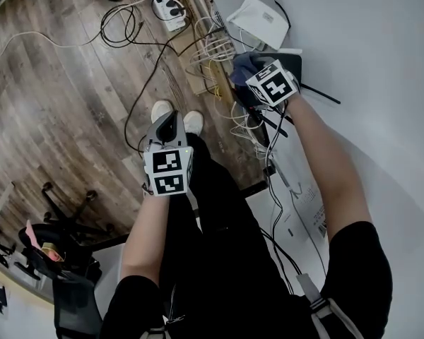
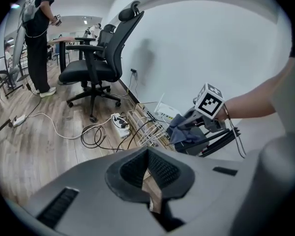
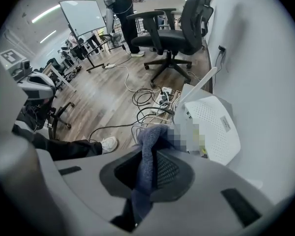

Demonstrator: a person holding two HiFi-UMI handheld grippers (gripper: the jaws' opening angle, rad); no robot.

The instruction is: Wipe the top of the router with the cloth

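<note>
R gripper jaws clamped on blue cloth near white router; L gripper jaws together, empty.

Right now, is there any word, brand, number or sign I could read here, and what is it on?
Nothing reads clearly enough to quote.
Router: a small grey label on its top, too small to read.
White sheet with a barcode: print too blurred to read.
Marker cubes: black-and-white square patterns only, no letters.
</note>
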